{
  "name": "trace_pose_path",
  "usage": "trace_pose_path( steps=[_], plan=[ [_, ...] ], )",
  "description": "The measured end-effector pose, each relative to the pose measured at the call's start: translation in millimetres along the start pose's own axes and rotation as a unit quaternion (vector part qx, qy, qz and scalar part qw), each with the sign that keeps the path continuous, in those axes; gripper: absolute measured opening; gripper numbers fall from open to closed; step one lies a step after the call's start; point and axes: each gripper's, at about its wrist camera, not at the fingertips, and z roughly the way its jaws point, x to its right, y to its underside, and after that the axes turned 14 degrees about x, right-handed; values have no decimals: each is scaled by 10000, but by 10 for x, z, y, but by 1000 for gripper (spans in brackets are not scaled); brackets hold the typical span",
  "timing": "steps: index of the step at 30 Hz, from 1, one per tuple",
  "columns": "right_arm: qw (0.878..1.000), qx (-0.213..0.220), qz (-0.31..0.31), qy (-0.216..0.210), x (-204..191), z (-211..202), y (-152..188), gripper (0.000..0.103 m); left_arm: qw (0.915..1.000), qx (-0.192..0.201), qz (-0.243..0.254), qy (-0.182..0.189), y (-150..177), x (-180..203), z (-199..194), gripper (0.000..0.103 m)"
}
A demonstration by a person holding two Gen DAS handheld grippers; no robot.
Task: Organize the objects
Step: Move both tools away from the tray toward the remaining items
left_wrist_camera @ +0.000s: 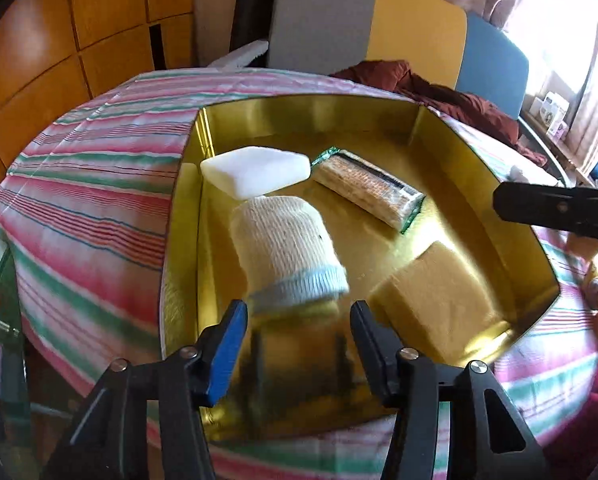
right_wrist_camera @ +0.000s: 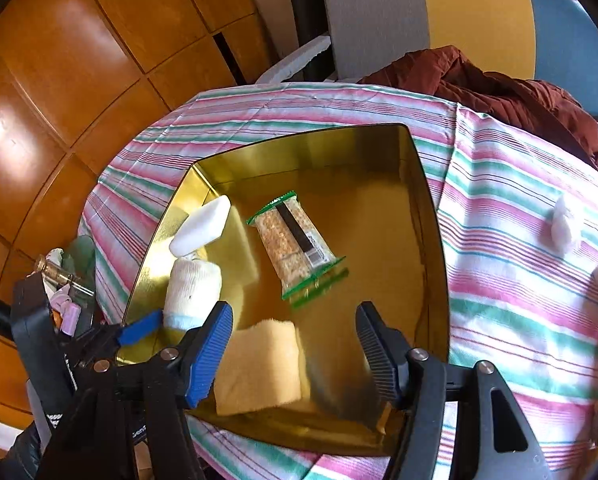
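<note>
A gold tin tray (left_wrist_camera: 383, 116) holds a white block (left_wrist_camera: 255, 172), a cracker packet (left_wrist_camera: 369, 190), a yellow sponge (left_wrist_camera: 439, 300) and a rolled cream sock with a light blue cuff (left_wrist_camera: 287, 244). My left gripper (left_wrist_camera: 297, 312) stands open over the tray's near end. The sock's blurred cuff lies just beyond its fingertips, and the pads do not visibly press on it. In the right wrist view my right gripper (right_wrist_camera: 293, 316) is open above the sponge (right_wrist_camera: 259, 364) with nothing between its fingers. The sock (right_wrist_camera: 193, 284) stands to its left, with the left gripper's blue finger (right_wrist_camera: 139, 330) beside it.
The tray sits on a striped tablecloth (right_wrist_camera: 511, 240). A maroon cloth (right_wrist_camera: 499, 92) lies at the table's far edge before grey, yellow and blue chair backs. A white cotton wad (right_wrist_camera: 563, 224) lies on the cloth at right. Small glass items (right_wrist_camera: 59, 276) stand off the table's left side.
</note>
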Motion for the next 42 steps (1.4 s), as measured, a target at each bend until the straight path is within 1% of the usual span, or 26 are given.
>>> trace_pose_path(
  steps=[4, 7, 9, 12, 14, 18, 21, 25, 30, 36, 38, 42],
  plan=[
    [10000, 62, 10, 0, 0, -88, 60, 65, 9996, 196, -221, 5, -67, -27, -200, 56],
    [9999, 105, -8, 18, 7, -147, 104, 65, 9989, 412, -200, -90, -148, -18, -332, 64],
    [9999, 119, -10, 43, 17, -186, 138, 67, 9983, 528, -209, -106, -197, 2, -402, 74],
    [9998, 145, -18, 98, 31, -246, 197, 69, 9971, 718, -168, -171, -262, 53, -505, 81],
    [9997, 165, -25, 159, 42, -288, 239, 71, 9966, 797, -102, -182, -281, 97, -558, 82],
    [9990, 247, -122, 347, 61, -388, 304, 72, 9967, 800, 9, -143, -276, 194, -593, 84],
    [9980, 358, -172, 499, 88, -483, 341, 77, 9970, 770, 82, -97, -246, 266, -607, 84],
    [9953, 529, -296, 750, 128, -609, 377, 77, 9969, 756, 211, -27, -206, 373, -631, 84],
    [9932, 650, -310, 918, 208, -728, 396, 78, 9965, 776, 311, 21, -191, 457, -667, 84],
    [9912, 636, -105, 1154, 448, -827, 459, 78, 9958, 782, 471, 71, -164, 560, -684, 86],
    [9903, 604, 0, 1253, 565, -860, 497, 83, 9954, 786, 546, 58, -160, 594, -678, 87],
    [9869, 541, 193, 1509, 827, -945, 564, 84, 9944, 798, 690, 28, -142, 663, -675, 90]
  ],
)
